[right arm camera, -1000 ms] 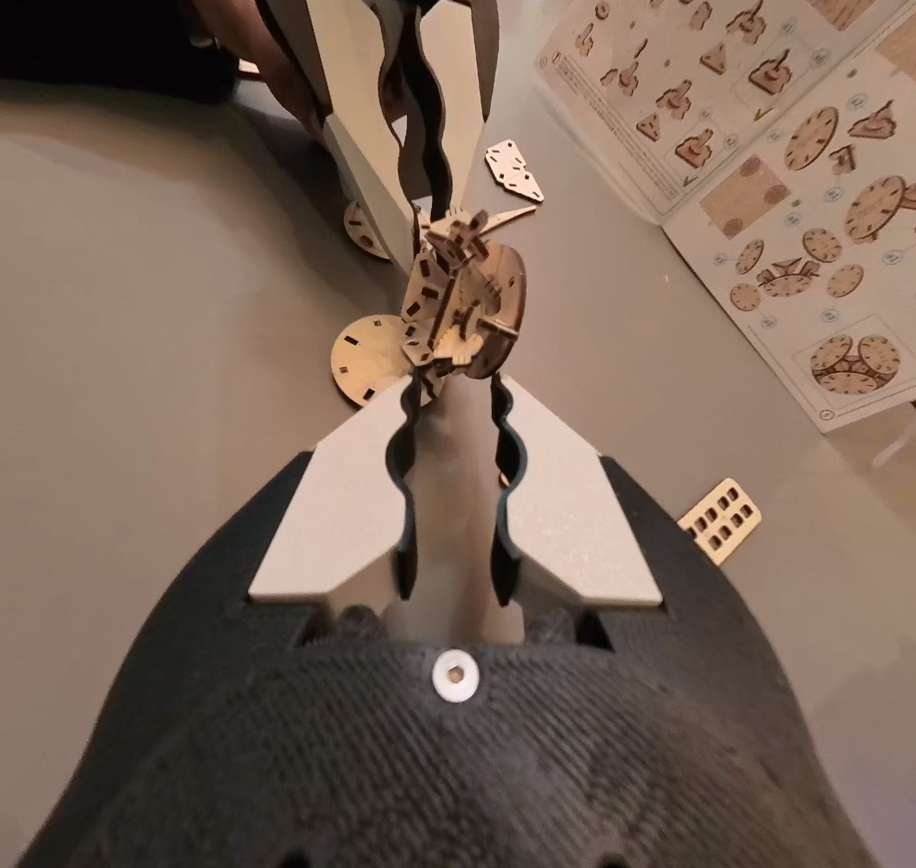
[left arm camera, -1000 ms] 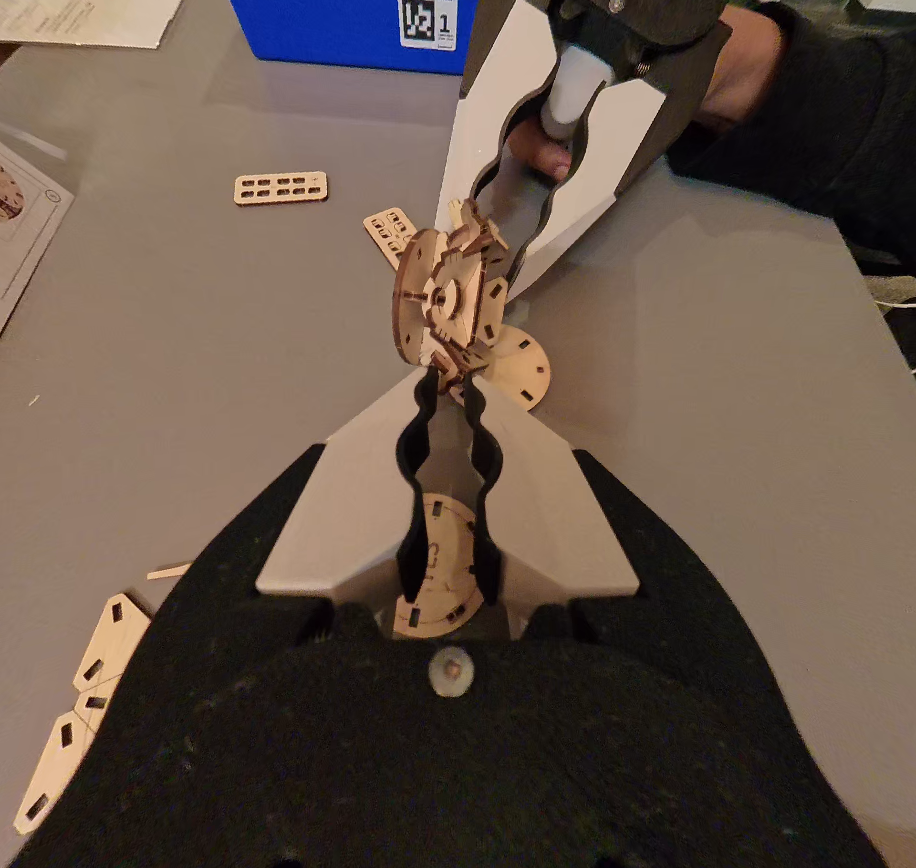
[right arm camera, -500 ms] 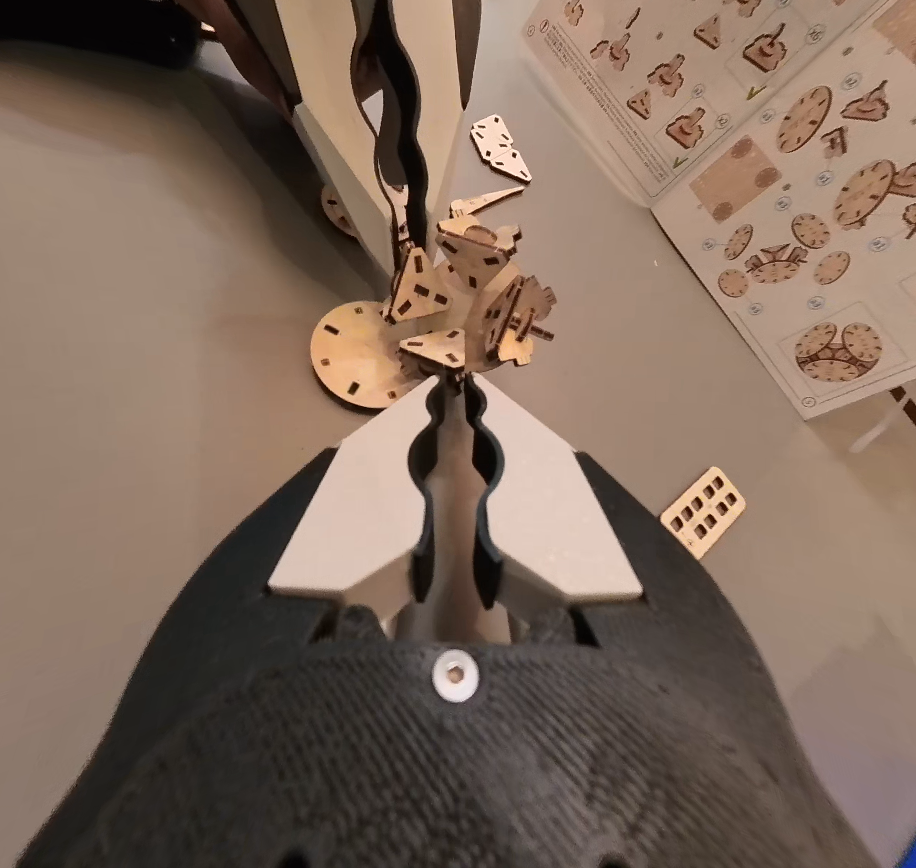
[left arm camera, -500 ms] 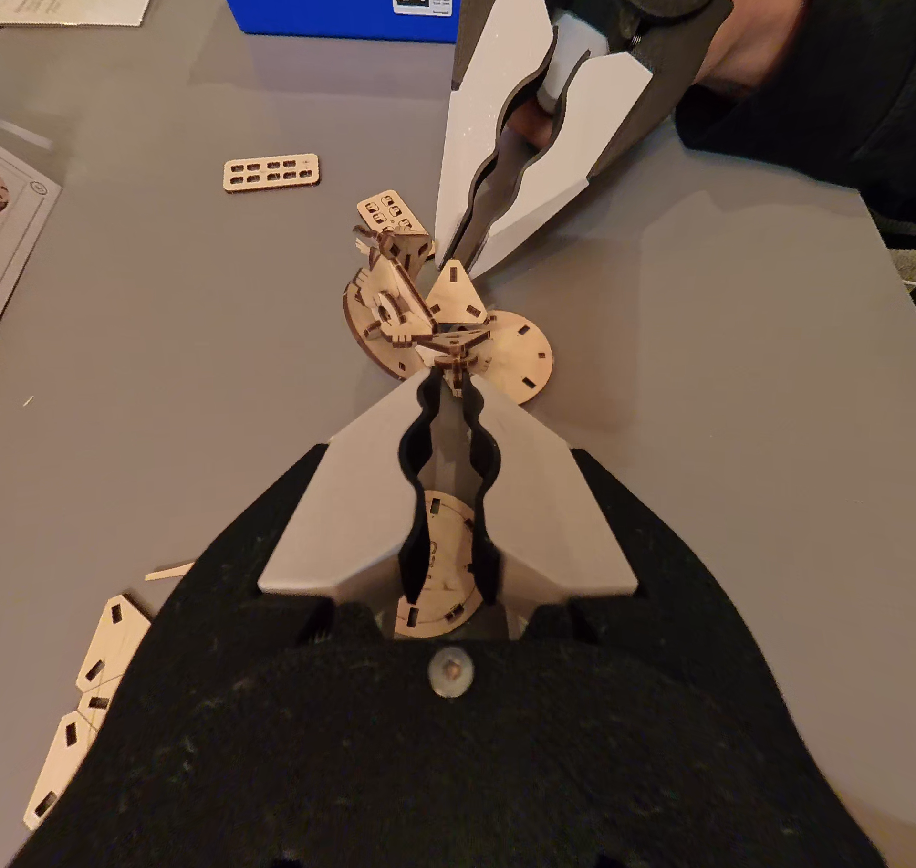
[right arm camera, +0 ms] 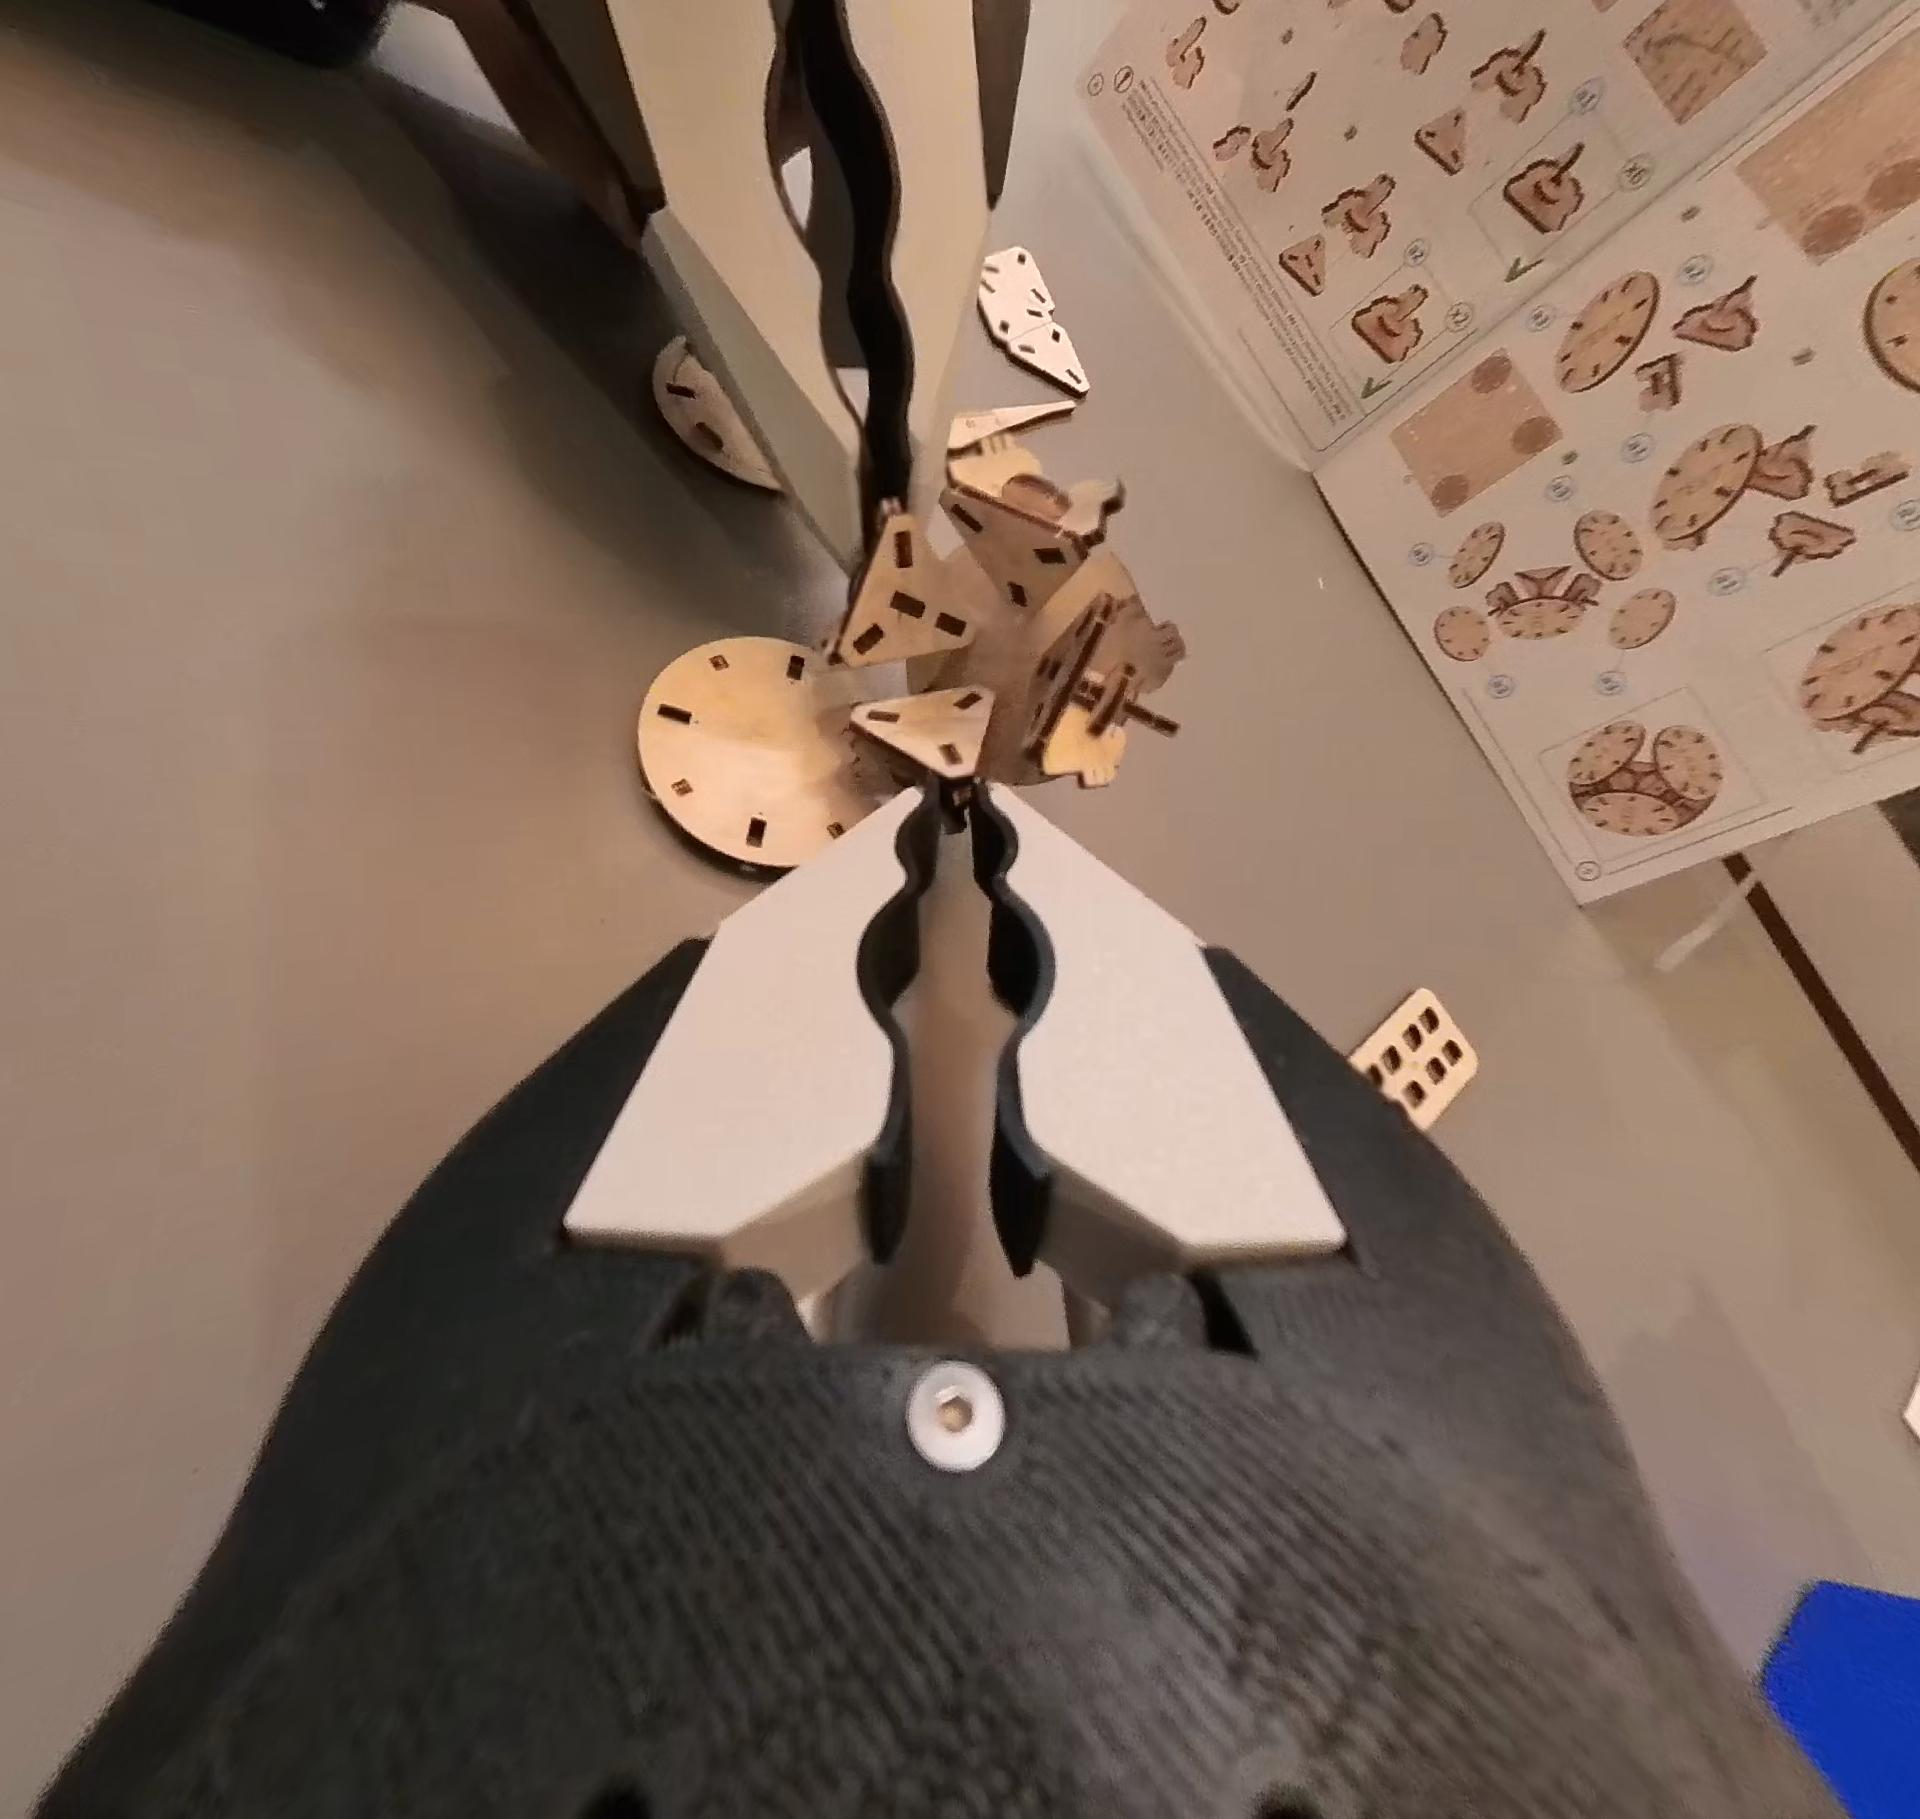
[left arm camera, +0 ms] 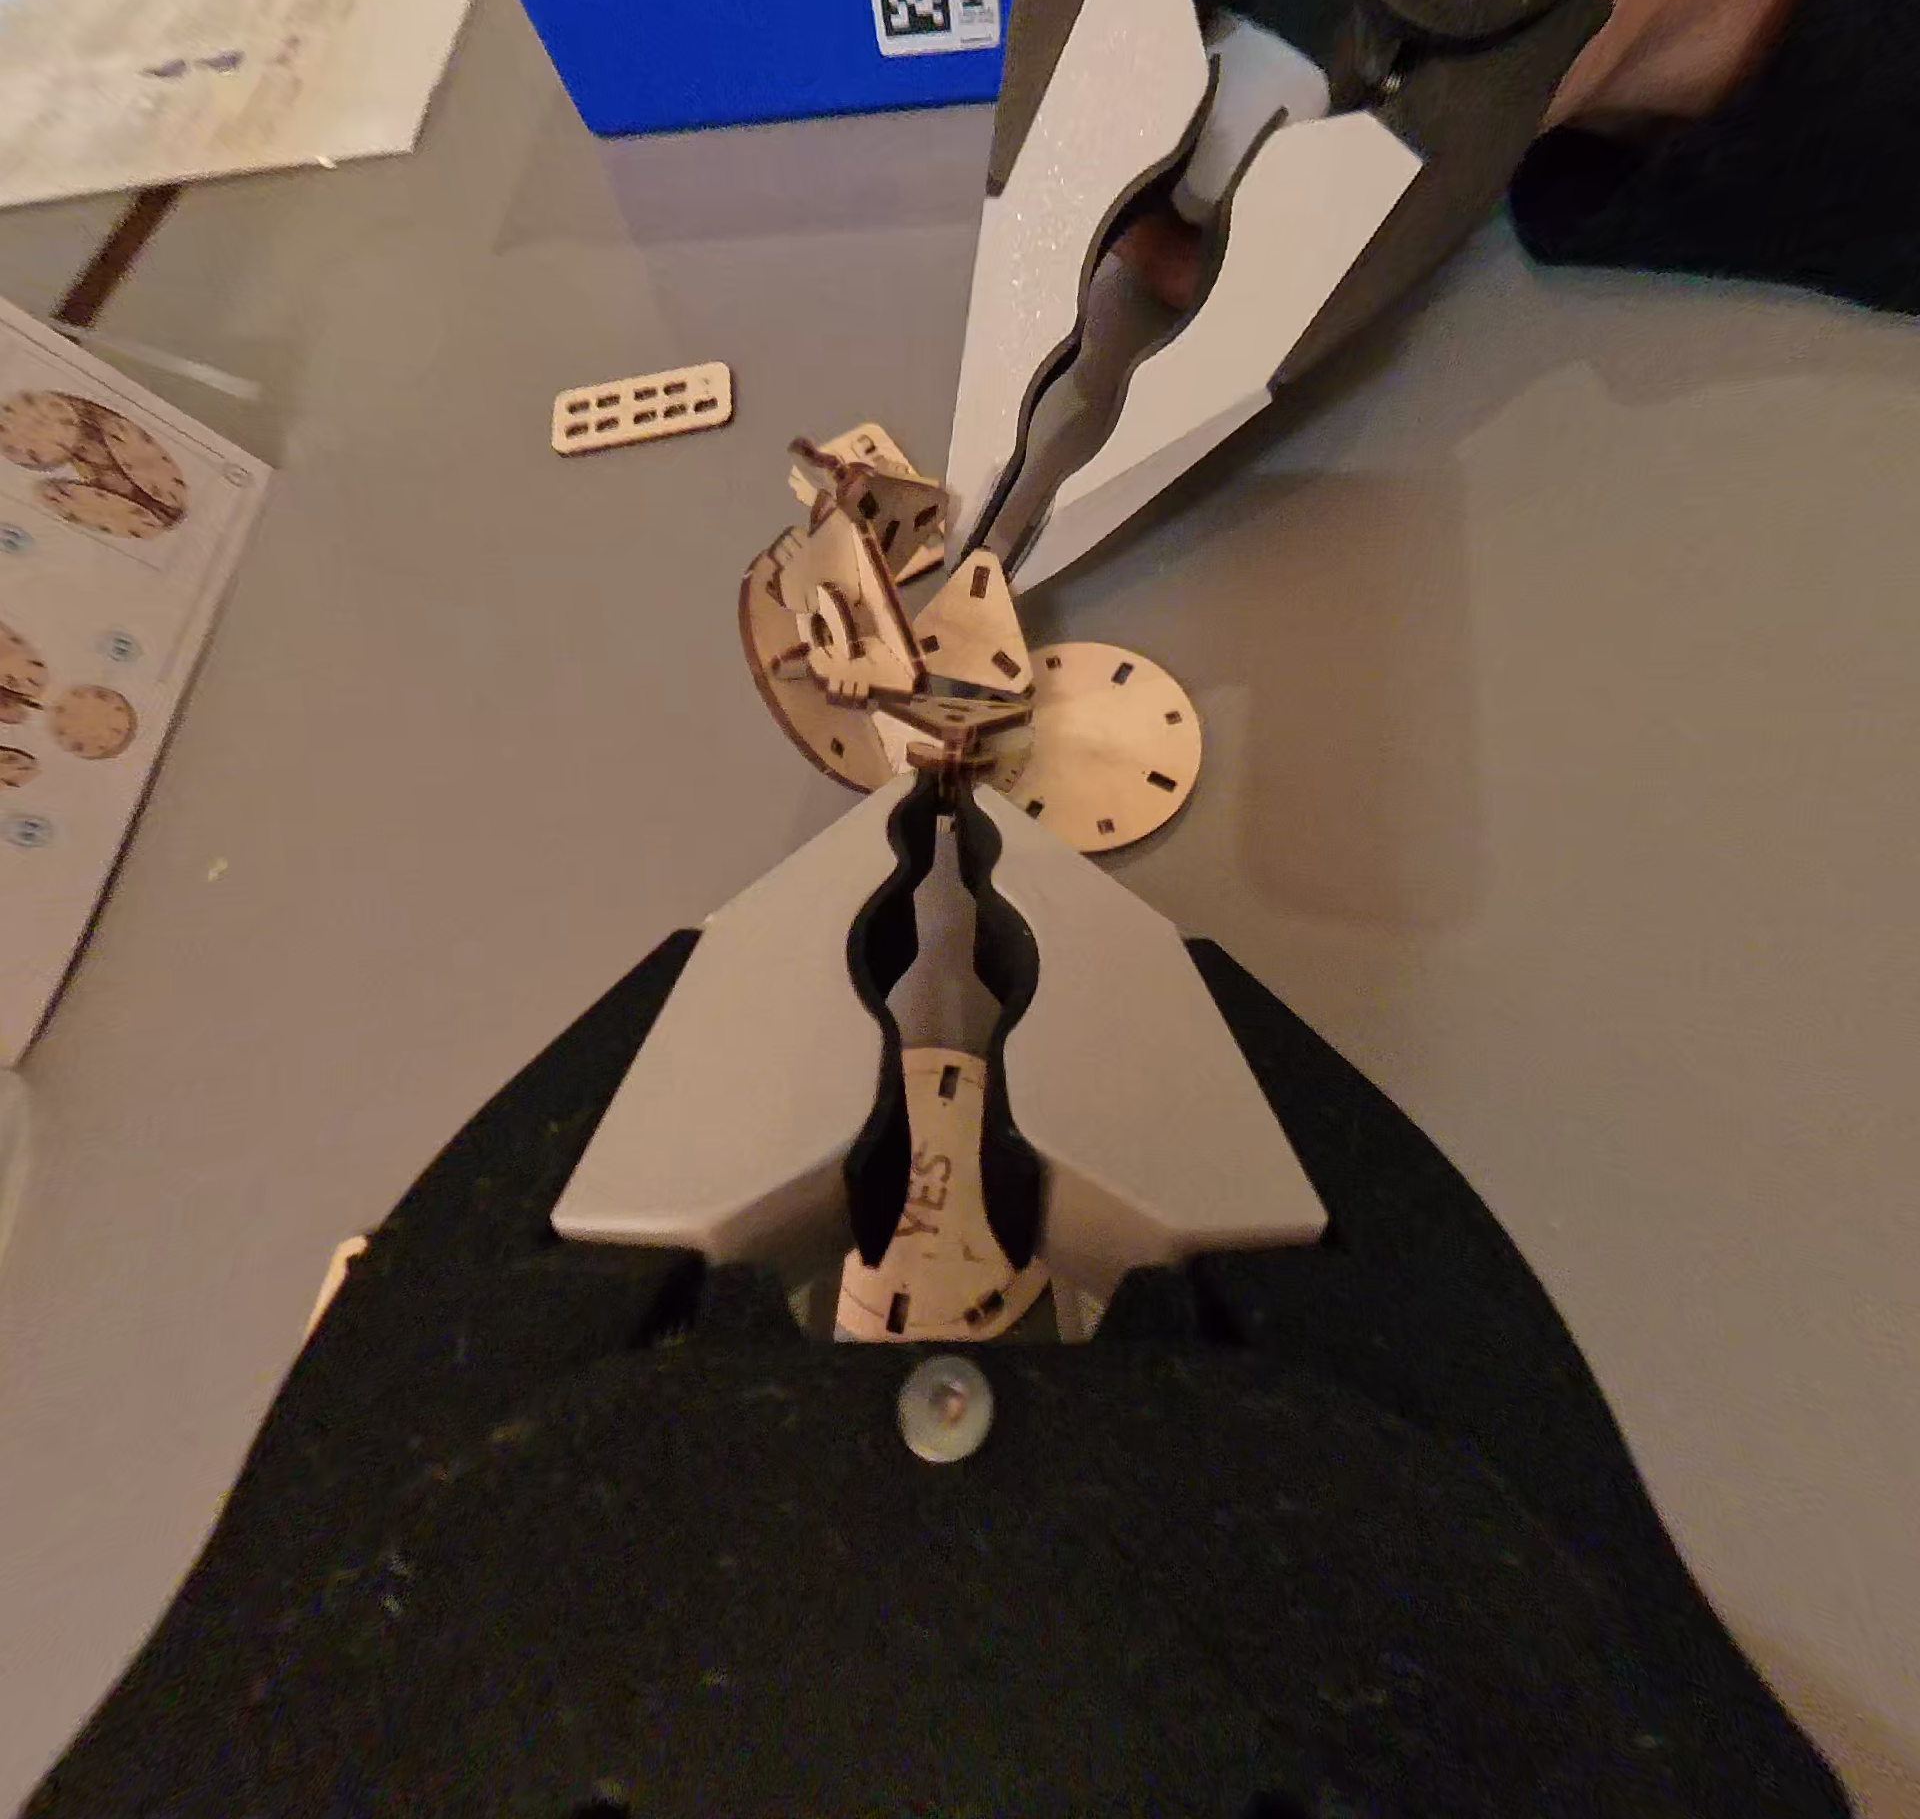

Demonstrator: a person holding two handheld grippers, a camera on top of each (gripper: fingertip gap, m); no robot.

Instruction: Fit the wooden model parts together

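The wooden model (left arm camera: pixel 883 626), a pale laser-cut assembly of a slotted disc, triangular plates and a toothed hub, hung above the grey surface (left arm camera: pixel 416 730) between the two tools. The left tool (left arm camera: pixel 943 803) was closed to a sliver on a thin tab at the model's near underside. The right tool (right arm camera: pixel 951 819) was likewise nearly shut, nipping a small tab beneath one triangular plate. A second earlier the model stood with its disc edge-on and more upright, and the right tool gaped wide beside it; now the model was tipped, its triangles facing up. Just beyond the left tool's tips a loose wooden disc (left arm camera: pixel 1117 761) lay flat. Farther off lay a slotted wooden strip (left arm camera: pixel 642 406), an instruction sheet (right arm camera: pixel 1558 367) and a blue bin (left arm camera: pixel 727 13).
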